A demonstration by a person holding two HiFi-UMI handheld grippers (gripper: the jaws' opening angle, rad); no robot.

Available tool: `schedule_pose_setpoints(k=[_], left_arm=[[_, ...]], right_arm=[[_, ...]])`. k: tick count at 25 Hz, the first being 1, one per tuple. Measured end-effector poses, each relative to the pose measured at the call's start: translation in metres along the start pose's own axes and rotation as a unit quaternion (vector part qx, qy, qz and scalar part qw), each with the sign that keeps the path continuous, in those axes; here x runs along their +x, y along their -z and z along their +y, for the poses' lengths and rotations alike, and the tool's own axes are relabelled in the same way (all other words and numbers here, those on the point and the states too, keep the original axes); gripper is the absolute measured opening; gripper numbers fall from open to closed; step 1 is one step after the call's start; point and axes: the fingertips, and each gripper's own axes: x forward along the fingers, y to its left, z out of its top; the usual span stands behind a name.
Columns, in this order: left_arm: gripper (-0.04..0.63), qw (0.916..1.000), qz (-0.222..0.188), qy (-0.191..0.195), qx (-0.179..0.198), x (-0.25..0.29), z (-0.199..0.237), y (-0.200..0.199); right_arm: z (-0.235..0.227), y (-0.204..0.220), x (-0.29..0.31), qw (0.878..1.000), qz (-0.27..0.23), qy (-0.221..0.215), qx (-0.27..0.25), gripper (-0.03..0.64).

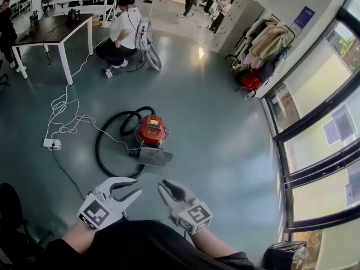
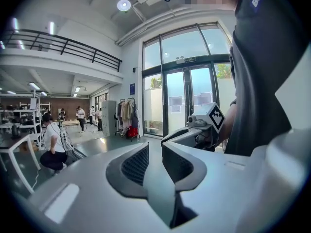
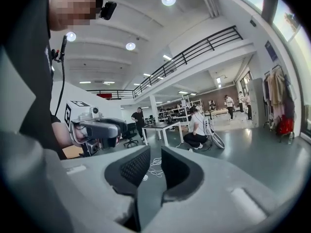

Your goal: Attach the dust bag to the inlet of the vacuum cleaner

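The red vacuum cleaner [image 1: 151, 131] stands on the grey-green floor ahead of me, its black hose [image 1: 107, 145] looped to its left. A flat grey piece [image 1: 155, 157] lies against its near side; I cannot tell whether it is the dust bag. My left gripper [image 1: 136, 189] and right gripper [image 1: 163, 188] are held close to my body, well short of the vacuum, tips facing each other. In the left gripper view my left gripper [image 2: 155, 152] has a narrow empty gap. The right gripper [image 3: 155, 154] likewise holds nothing.
A white cable runs to a socket block [image 1: 52, 143] left of the vacuum. A person [image 1: 121, 35] crouches by a table [image 1: 56, 30] at the back. A coat rack [image 1: 264, 46] and a glass wall [image 1: 320, 117] are on the right. A dark bag [image 1: 287, 255] sits near my right.
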Motion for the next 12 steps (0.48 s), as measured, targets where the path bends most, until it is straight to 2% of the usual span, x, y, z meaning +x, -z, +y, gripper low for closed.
schedule_pose_setpoints(k=[6,12], left_arm=[[0.052,0.9993,0.009,-0.007,-0.034,0.031,-0.047,-0.001],[0.018,0.9987,0.019,-0.011,-0.045,0.044,-0.082,-0.005]], right_arm=[[-0.003,-0.002,-0.065,0.999,-0.024,-0.028,0.021,-0.002],[0.010,-0.006,-0.102,0.995,-0.051,-0.066,0.048,-0.006]])
